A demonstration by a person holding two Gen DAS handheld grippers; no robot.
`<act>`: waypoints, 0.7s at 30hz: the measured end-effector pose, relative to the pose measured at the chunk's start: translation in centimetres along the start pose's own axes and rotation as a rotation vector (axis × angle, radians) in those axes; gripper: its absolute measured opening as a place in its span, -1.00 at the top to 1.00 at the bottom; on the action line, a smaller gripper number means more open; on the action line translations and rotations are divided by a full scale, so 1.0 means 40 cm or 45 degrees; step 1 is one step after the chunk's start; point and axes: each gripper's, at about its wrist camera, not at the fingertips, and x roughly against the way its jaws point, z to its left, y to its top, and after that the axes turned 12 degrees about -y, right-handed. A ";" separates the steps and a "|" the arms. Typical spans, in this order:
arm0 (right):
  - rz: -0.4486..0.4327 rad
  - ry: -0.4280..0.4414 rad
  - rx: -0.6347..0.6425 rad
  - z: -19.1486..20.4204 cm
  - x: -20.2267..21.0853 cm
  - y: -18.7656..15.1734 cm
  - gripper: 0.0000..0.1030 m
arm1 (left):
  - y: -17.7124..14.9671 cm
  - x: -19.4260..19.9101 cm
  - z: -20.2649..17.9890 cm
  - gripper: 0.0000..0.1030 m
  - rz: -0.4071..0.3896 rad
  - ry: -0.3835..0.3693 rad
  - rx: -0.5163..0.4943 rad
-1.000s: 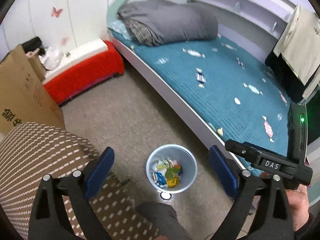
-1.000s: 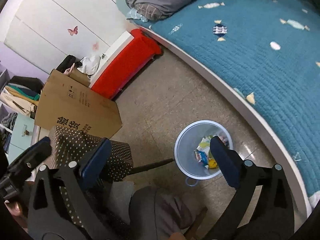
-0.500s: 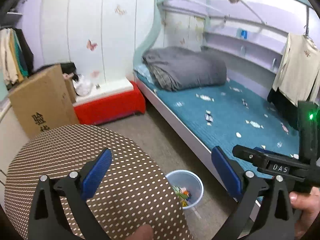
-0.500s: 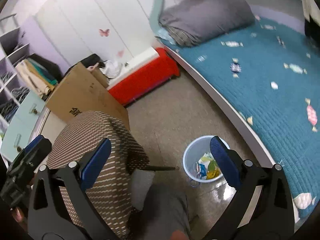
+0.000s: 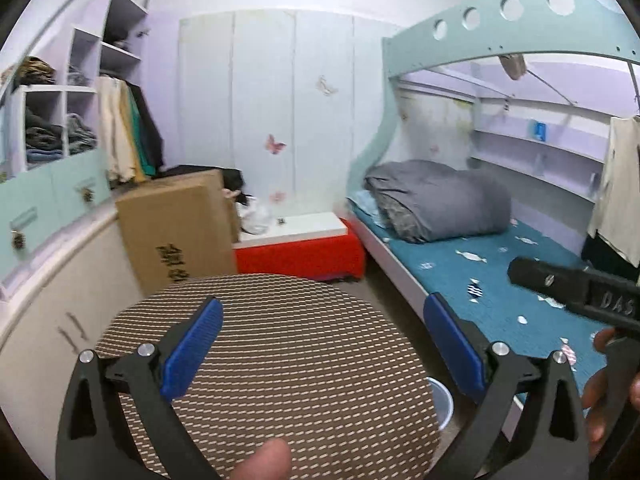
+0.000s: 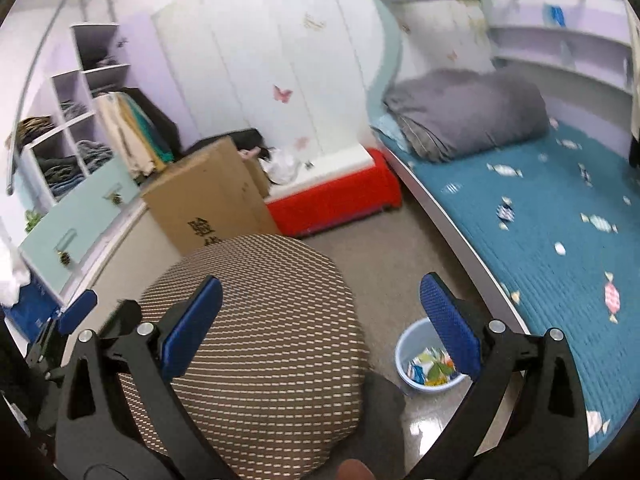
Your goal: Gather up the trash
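Note:
A pale blue trash bin (image 6: 416, 354) stands on the floor beside the bed and holds colourful wrappers (image 6: 430, 366). Only its rim (image 5: 442, 402) shows in the left wrist view, behind the stool. Several candy wrappers (image 6: 602, 224) lie scattered on the teal bed cover (image 6: 540, 216); they also show in the left wrist view (image 5: 474, 288). My left gripper (image 5: 322, 346) is open and empty above the stool. My right gripper (image 6: 320, 328) is open and empty, with its right finger (image 6: 448, 324) in front of the bin. The right gripper's body (image 5: 576, 294) shows at the right of the left wrist view.
A round brown patterned stool (image 5: 280, 360) fills the foreground. A cardboard box (image 5: 176, 228) and a red bench (image 5: 300, 252) stand against the wall. A folded grey duvet (image 5: 440, 200) lies at the bed's head. Cabinets and shelves (image 5: 48, 184) line the left side.
Both grippers have tilted upward from the floor toward the room. The bin has slid low in both views and the stool now fills the foreground. Both stay open and empty.

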 end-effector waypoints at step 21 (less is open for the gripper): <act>-0.373 -0.076 0.246 0.180 0.269 -0.077 -0.88 | -0.019 0.315 0.068 -0.91 -0.235 0.197 0.121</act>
